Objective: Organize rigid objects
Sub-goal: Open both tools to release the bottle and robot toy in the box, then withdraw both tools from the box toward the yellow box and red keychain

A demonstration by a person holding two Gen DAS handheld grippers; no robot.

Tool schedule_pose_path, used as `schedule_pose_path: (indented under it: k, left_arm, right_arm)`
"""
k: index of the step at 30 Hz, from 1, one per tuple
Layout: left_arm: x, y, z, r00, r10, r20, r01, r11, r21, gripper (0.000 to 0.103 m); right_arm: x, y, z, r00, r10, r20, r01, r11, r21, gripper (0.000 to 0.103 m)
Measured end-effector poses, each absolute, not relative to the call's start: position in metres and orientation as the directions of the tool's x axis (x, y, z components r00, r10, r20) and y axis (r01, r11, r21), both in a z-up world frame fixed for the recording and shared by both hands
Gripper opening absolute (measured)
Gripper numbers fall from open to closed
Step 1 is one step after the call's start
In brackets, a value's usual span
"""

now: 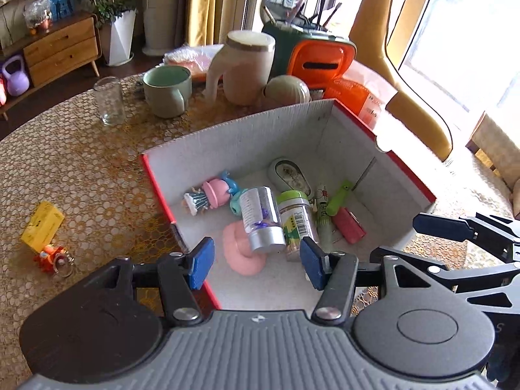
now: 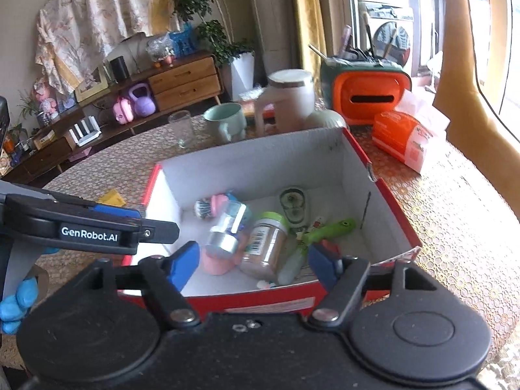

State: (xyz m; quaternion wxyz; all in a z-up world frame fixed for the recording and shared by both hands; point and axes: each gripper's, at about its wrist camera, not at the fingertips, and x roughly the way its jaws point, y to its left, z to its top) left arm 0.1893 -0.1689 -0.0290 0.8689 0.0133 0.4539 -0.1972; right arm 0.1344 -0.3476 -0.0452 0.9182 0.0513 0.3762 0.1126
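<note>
Left gripper [image 1: 256, 261]: jaws apart, nothing between pads, above box near edge.
Right gripper [image 2: 253, 268]: jaws apart, empty, also over box.
Box [image 1: 227, 136]: red outside, white inside, on table [image 1: 81, 162].
In box: silver bottle [image 1: 261, 221] on its side w/ green-lid jar [image 1: 295, 221] just beside; pink toy [image 1: 214, 193], green clip [image 1: 338, 200], pink disc [image 1: 242, 253].
On table, left of box: yellow pack [image 1: 42, 226], small orange toy [image 1: 52, 258] touching it.
Behind box: glass [image 1: 109, 100], green mug [image 1: 167, 91].
</note>
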Motion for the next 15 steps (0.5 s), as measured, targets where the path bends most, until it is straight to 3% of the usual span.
schedule_pose_path:
  k: [5,7,15]
  left_arm:
    - [0.169,-0.147,-0.018,0.531,-0.354,-0.77,0.36,0.917,-0.173,0.059]
    - [0.161,-0.137,-0.014,0.542,-0.358,-0.76,0.362,0.916,-0.174,0.069]
    - [0.134,-0.094,-0.006,0.577,-0.347,-0.739,0.342,0.925,-0.166,0.07]
  right_arm:
    - [0.119,-0.328,-0.034,0.71,0.255,-0.657,-0.204,0.967,0.156,0.082]
    - [0.113,-0.319,-0.03,0.716,0.269,-0.645,-0.225,0.962,0.153,0.084]
    - [0.091,-0.275,-0.019,0.721,0.338,-0.605,-0.331,0.935,0.128,0.095]
